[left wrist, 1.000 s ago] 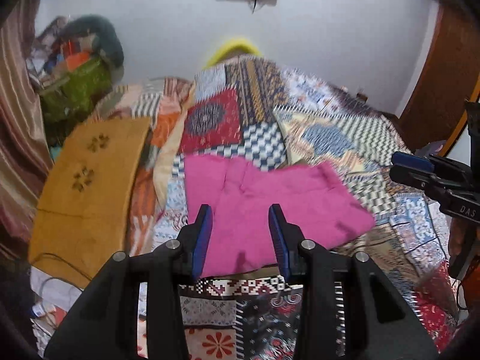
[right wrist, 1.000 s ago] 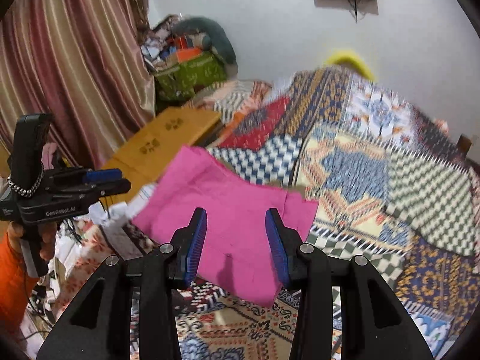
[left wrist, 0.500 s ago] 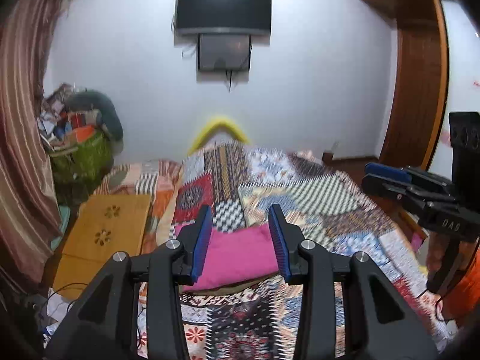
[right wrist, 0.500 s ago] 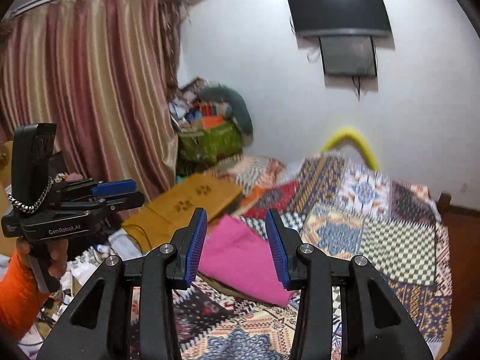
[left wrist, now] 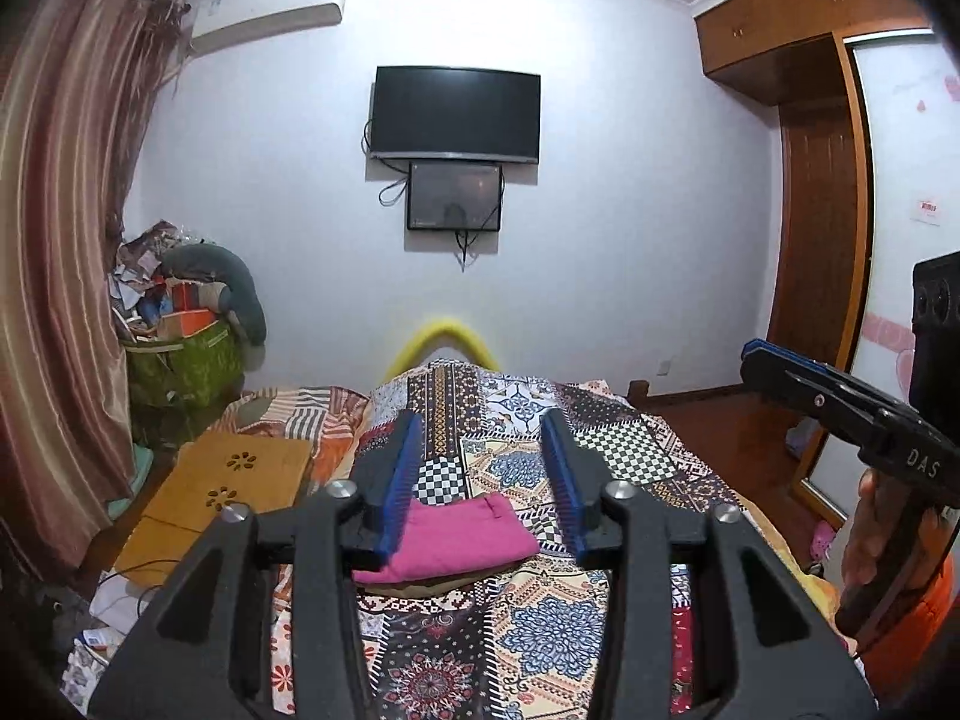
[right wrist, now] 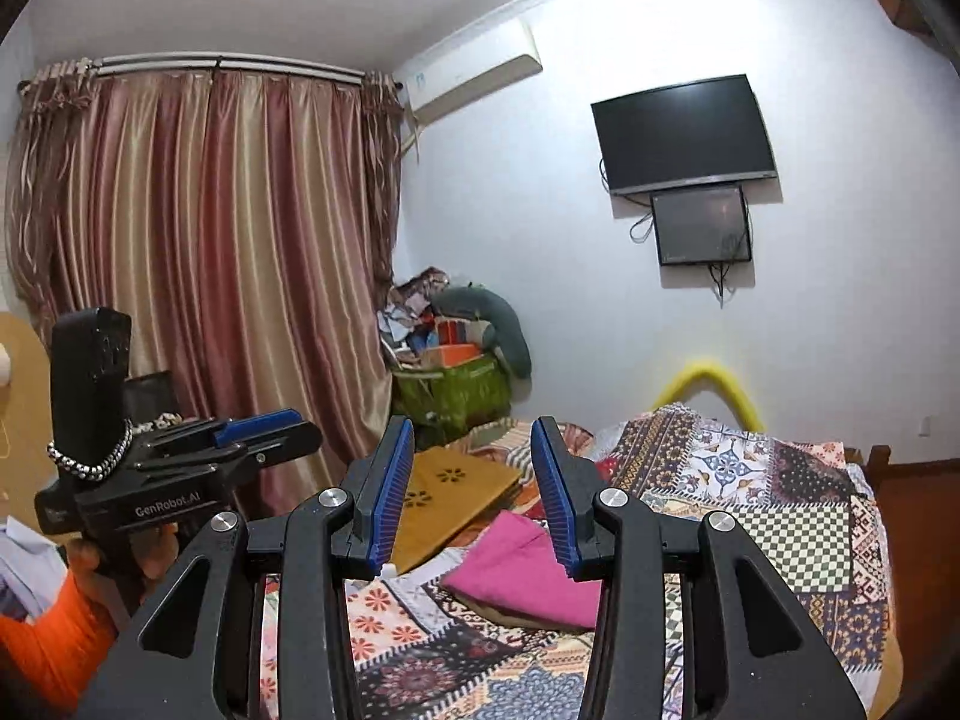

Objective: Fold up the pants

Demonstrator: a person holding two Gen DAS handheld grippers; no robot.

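The pink pants (left wrist: 456,540) lie folded in a flat rectangle on the patchwork bedspread (left wrist: 624,456); they also show in the right wrist view (right wrist: 522,576). My left gripper (left wrist: 483,480) is open and empty, held well above and back from the pants. My right gripper (right wrist: 474,480) is open and empty too, also raised away from the pants. In the left wrist view the right gripper (left wrist: 780,369) shows at the right edge; in the right wrist view the left gripper (right wrist: 258,426) shows at the left.
A yellow-brown wooden board (left wrist: 222,480) lies left of the bed. A heap of bags and boxes (left wrist: 180,336) fills the back left corner by the curtain (right wrist: 210,276). A TV (left wrist: 453,114) hangs on the far wall. A wooden wardrobe (left wrist: 822,276) stands at the right.
Both grippers have lifted up and drawn back from the pants, so the pants look smaller and the far wall and TV have come into view. Both stayed open.
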